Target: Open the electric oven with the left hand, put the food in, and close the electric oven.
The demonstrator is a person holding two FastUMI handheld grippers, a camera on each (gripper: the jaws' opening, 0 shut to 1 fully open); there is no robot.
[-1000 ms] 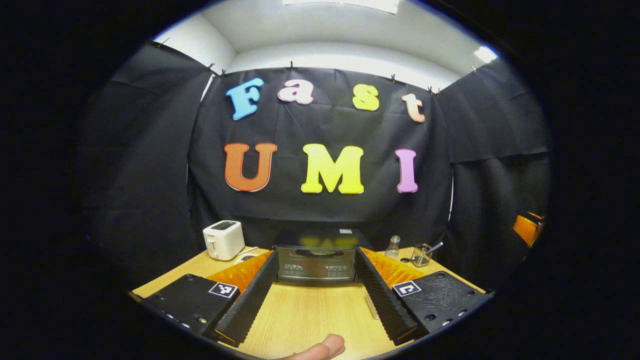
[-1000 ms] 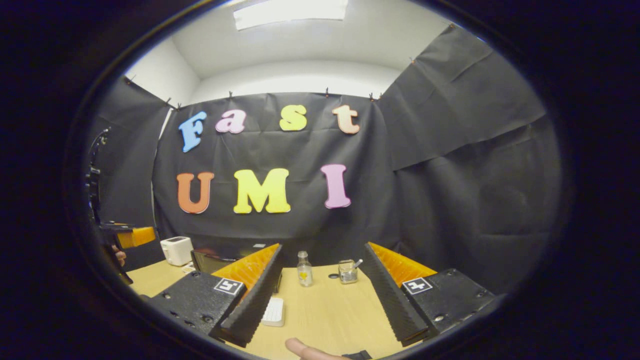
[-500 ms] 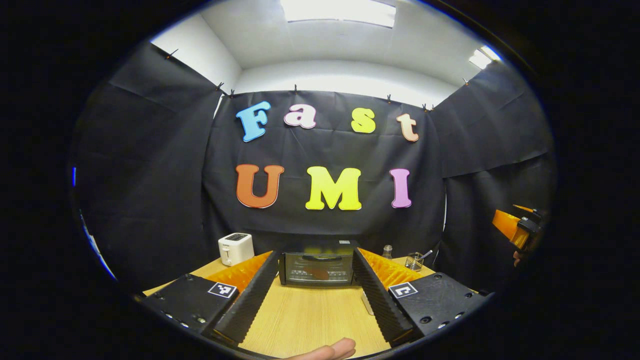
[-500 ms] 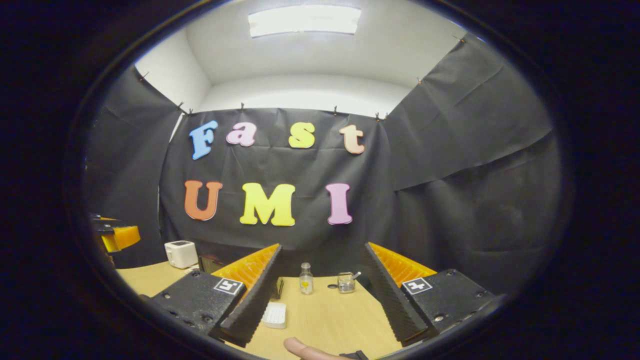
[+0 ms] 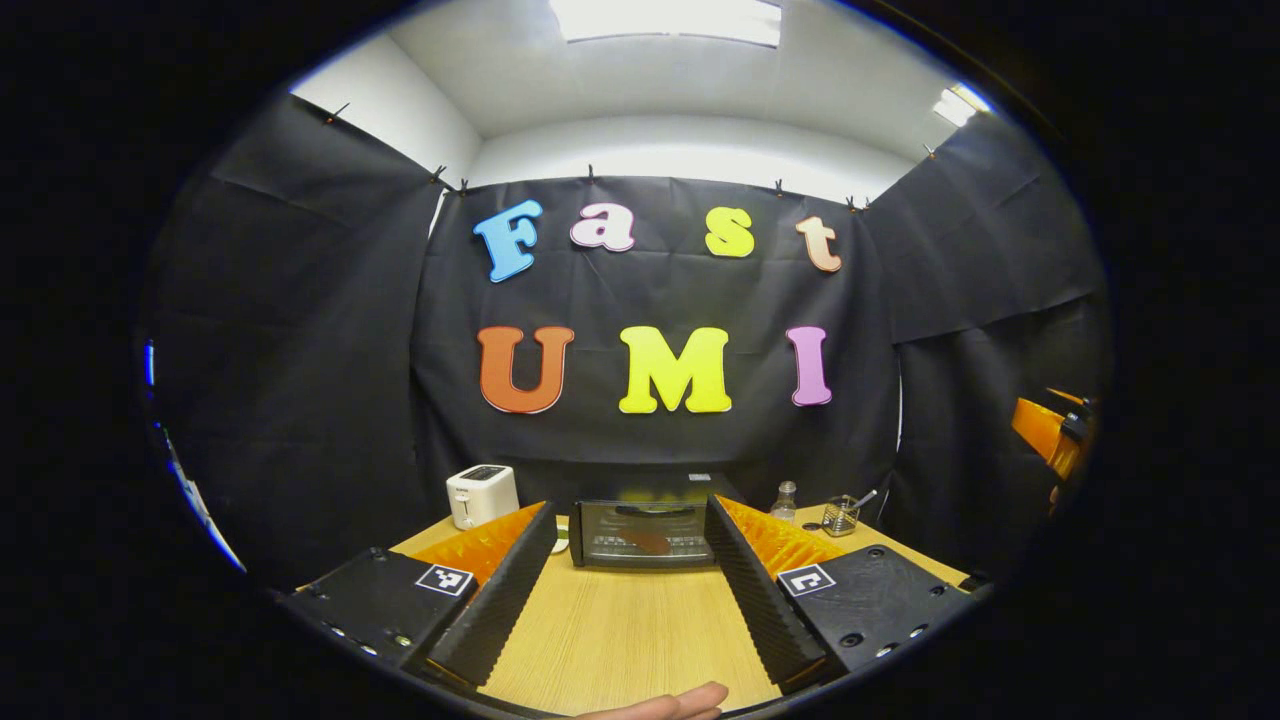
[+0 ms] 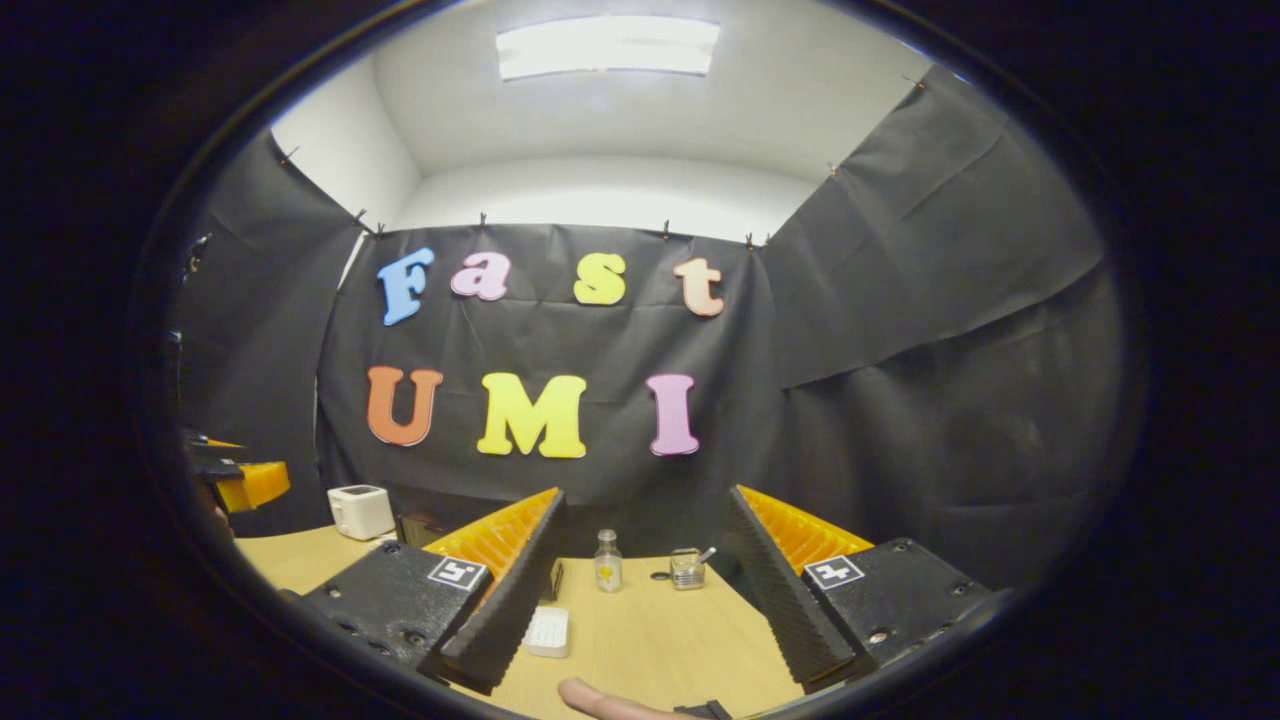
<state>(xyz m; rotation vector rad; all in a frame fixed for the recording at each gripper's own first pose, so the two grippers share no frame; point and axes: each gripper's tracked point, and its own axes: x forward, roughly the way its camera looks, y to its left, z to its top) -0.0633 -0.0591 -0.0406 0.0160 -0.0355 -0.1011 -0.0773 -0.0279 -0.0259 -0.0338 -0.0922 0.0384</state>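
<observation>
Left gripper view: held above the tabletop (image 5: 620, 640), facing the back wall, centred on the electric oven (image 5: 642, 534) set well off.
Right gripper view: same height and heading, centred on the small bottle (image 6: 605, 561).
Shared by both: toaster (image 5: 481, 495), bottle, glass jar (image 6: 687, 568), tabletop, back wall.

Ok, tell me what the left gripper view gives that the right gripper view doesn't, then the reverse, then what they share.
Left gripper view: the electric oven face-on, door shut, framed between that gripper's fingers. Right gripper view: a small white ribbed object lying on the table beside one finger. Shared: the white toaster, the small bottle, the glass with a spoon, and the table itself.
</observation>
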